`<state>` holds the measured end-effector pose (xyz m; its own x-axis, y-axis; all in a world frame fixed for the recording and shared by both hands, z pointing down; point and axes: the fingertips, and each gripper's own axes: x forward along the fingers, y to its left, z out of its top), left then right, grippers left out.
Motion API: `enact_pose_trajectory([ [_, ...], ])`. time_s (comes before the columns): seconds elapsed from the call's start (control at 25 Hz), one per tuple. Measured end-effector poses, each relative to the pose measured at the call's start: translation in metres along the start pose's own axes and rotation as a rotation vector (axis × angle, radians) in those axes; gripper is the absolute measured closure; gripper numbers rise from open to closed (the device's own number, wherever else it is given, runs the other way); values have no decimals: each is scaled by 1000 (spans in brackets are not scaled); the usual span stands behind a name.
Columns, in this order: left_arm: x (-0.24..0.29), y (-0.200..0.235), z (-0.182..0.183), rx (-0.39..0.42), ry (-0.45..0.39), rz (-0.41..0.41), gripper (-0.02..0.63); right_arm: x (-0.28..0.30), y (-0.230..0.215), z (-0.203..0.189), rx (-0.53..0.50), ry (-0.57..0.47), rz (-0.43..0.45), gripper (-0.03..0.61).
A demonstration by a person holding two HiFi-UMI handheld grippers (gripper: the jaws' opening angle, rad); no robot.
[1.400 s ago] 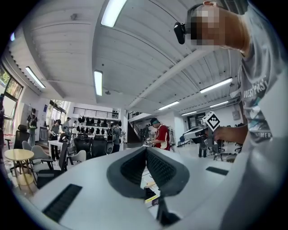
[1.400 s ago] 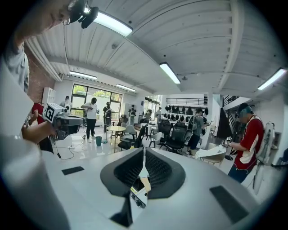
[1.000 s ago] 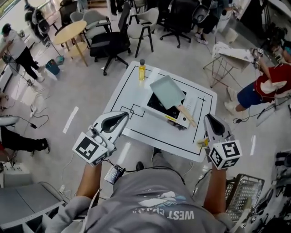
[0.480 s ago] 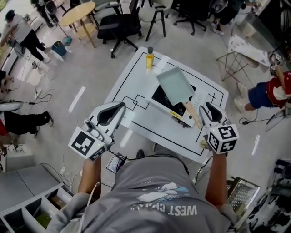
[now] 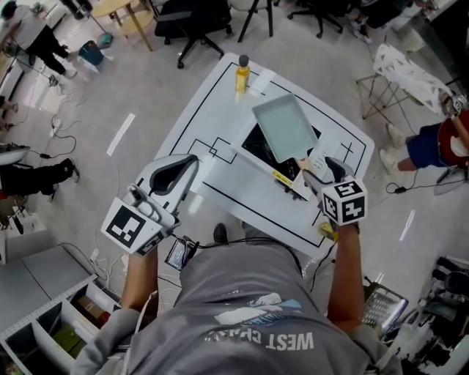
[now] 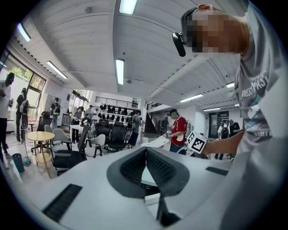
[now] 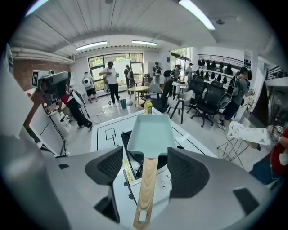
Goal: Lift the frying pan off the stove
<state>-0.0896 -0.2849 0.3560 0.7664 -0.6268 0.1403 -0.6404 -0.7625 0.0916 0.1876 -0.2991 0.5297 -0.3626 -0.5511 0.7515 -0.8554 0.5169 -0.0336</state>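
A pale green rectangular frying pan rests on the black-topped stove in the middle of the white table. Its wooden handle points toward me. My right gripper is at that handle; its jaws are opening, one on each side of the handle, and neither pad touches the wood. My left gripper hangs over the table's near left edge, shut and empty, well away from the stove.
A yellow bottle stands at the table's far edge behind the pan. Office chairs, a folding rack and people surround the table. A wire basket sits on the floor at my lower right.
My right gripper has moved forward from the table's near right corner to the pan's handle. The left gripper has stayed over the near left edge.
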Motion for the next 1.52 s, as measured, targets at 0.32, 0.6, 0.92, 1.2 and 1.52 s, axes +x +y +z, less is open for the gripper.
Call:
enact_pose_trajectory([
  [0.32,5,21,-23,-53,34,37,615,52,-3,-34,-37,203,75,202],
  [0.6,4,36,-43,-112,59,72,615,82,-3,-61,-58,348,116,195],
  [0.92,9,51,-56,-129,62,97,615,106,-3,-85,-30,443,172,201],
  [1.2,14,52,-65,-150,61,98,615,110,3,-85,33,461,235,325],
  [1.52,14,50,-65,-152,48,90,615,112,4,-84,136,445,237,387],
])
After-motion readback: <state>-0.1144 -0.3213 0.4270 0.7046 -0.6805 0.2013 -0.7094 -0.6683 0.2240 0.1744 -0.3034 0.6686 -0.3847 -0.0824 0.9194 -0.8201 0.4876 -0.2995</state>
